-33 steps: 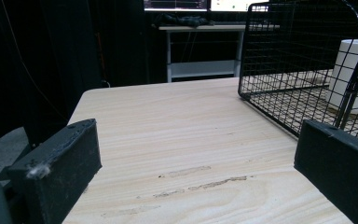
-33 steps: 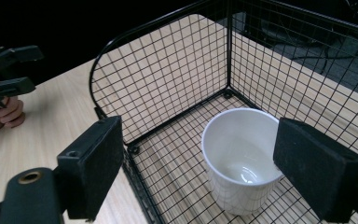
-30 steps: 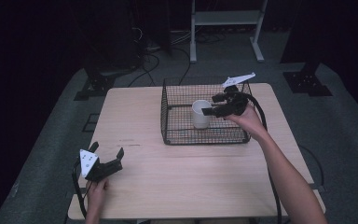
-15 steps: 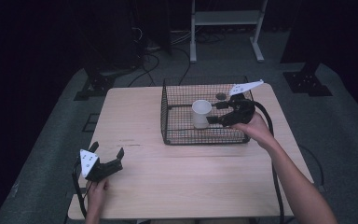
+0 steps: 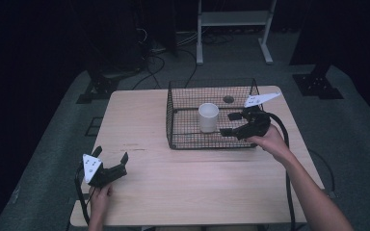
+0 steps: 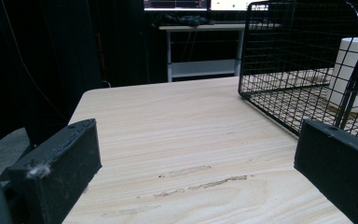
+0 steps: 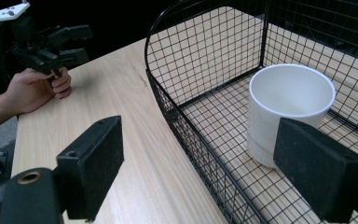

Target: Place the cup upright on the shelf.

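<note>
- Since the earlier frame, the right tool (image 5: 227, 123) has drawn back from the white cup (image 5: 208, 117) toward the near right side of the wire basket (image 5: 173, 113); the left tool (image 5: 111, 160) has not moved.
- Jaws of the right tool stand apart with nothing between them, and they point at the cup.
- The cup stands upright inside the basket, on the worktop (image 5: 139, 120).
- Jaws of the left tool are also apart and empty, low near the front left corner of the worktop.
</note>
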`<state>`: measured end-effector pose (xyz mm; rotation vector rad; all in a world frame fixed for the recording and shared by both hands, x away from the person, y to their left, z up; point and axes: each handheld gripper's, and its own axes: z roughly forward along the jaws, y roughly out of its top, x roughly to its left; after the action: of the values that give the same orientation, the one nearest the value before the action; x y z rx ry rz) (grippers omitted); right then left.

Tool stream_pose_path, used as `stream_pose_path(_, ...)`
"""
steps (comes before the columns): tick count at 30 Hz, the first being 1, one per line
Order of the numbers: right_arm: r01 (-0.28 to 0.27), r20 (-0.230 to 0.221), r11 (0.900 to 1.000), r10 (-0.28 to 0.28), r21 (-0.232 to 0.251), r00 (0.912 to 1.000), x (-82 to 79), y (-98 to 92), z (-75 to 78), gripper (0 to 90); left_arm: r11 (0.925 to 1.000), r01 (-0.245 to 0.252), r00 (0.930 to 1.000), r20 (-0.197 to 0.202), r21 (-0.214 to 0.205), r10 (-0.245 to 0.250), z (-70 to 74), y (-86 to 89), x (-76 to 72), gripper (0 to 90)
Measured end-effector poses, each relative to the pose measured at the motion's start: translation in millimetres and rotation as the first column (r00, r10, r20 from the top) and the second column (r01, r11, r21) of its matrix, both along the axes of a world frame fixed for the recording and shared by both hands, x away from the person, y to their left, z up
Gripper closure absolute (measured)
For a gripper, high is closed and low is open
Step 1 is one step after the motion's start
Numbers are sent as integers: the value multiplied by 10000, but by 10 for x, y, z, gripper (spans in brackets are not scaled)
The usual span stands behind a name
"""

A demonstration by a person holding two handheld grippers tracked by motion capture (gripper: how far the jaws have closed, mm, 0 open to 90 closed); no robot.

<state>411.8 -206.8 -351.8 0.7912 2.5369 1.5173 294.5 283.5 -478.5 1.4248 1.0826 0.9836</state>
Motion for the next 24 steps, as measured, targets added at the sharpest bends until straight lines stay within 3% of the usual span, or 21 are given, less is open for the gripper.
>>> stream_pose_path(24, 12, -180, 9996, -8, 269, 9998, -292, -305, -199, 153, 10000, -8, 10000, 2, 55, 8, 0, -4, -1, 0)
